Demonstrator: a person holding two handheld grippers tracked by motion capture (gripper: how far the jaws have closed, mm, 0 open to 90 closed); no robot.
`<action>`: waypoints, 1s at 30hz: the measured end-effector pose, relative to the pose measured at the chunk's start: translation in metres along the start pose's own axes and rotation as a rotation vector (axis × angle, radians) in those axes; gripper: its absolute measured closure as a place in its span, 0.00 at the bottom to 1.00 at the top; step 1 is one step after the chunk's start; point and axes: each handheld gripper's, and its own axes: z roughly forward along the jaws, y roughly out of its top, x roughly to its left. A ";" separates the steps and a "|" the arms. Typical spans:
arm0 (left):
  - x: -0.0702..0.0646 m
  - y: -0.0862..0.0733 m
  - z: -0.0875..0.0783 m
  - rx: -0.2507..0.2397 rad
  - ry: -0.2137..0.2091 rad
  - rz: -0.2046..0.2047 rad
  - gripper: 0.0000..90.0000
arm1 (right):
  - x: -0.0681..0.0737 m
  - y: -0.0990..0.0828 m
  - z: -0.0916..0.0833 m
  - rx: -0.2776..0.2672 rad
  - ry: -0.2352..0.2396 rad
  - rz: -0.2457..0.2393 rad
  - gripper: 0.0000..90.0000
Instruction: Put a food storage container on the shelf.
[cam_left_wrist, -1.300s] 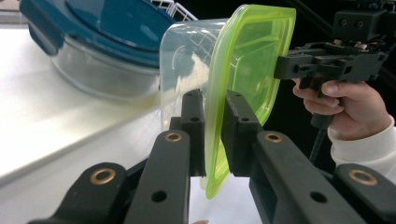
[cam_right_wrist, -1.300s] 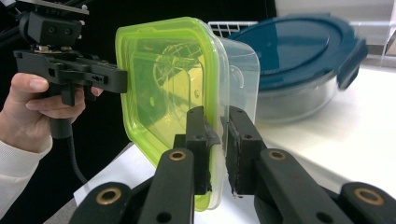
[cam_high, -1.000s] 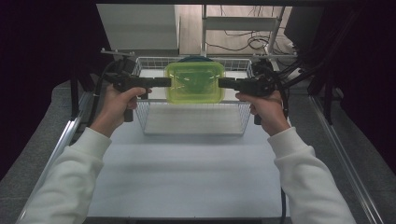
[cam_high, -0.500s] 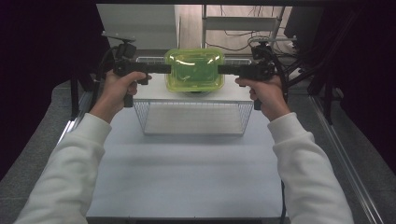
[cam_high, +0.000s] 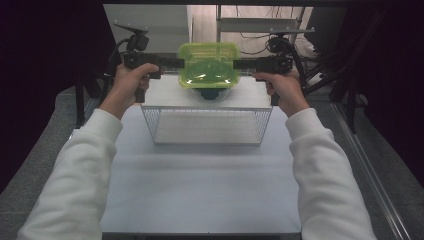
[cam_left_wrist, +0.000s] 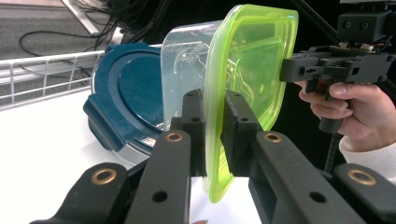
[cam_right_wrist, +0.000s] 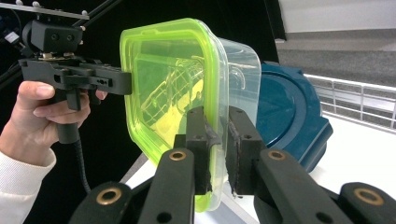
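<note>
A clear tub with a yellow-green lid (cam_high: 209, 65) hangs level in the air between my two grippers, beyond the wire basket. My left gripper (cam_high: 181, 62) is shut on its left edge; in the left gripper view the jaws (cam_left_wrist: 215, 100) pinch the lid's rim (cam_left_wrist: 252, 60). From the other side my right gripper (cam_high: 237, 64) is shut on the right edge, and the right gripper view shows its pads clamped on the rim (cam_right_wrist: 218, 121) of the tub (cam_right_wrist: 168, 79). A dark blue round container (cam_high: 209, 93) sits on the table right under the tub.
A white wire basket (cam_high: 265, 125) stands on the white table (cam_high: 200, 190) just in front of the hands. The blue container (cam_left_wrist: 126, 98) (cam_right_wrist: 285, 116) lies beside its far wall. Dark frame posts and cables flank the table's far end.
Both hands have carried the lidded tub up and away from me, from above the basket to beyond its far wall, over the blue container. Both grips are unchanged.
</note>
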 end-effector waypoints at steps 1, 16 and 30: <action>0.001 0.001 0.001 0.003 0.001 -0.004 0.90 | -0.001 0.001 0.001 0.003 0.001 0.007 0.89; 0.024 0.017 0.015 0.031 0.006 -0.092 0.90 | -0.024 0.022 0.018 0.061 -0.015 0.110 0.88; 0.042 0.020 0.027 -0.015 -0.015 -0.196 0.88 | -0.044 0.022 0.028 0.052 0.006 0.236 0.86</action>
